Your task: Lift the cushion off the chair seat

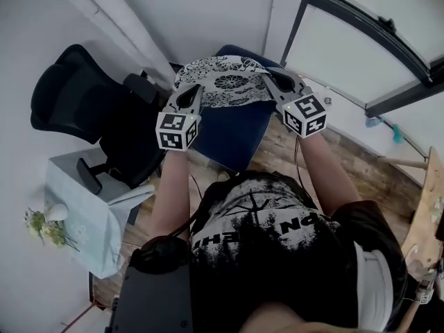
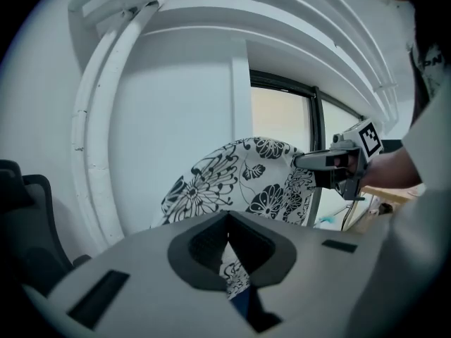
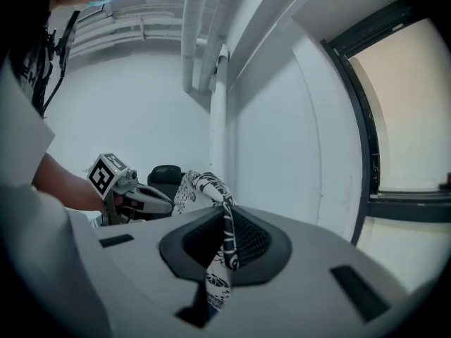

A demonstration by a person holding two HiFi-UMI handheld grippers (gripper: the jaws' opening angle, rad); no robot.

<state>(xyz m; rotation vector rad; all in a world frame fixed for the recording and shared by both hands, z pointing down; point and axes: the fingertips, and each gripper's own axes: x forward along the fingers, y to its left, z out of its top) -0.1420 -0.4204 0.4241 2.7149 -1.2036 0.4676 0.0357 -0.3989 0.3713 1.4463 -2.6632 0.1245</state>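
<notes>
holding the cushion above the chair, left gripper and right gripper jaws clenched on its edges; i reckon uneven pulling could slip the thin fabric out.

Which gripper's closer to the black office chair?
Left. The left gripper holds the floral cushion edge nearest the black office chair; the right gripper holds its far edge.

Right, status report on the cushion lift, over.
Left claw shut on cushion edge. Right claw likewise. Cushion held up over blue chair seat. Nothing in the way.
</notes>
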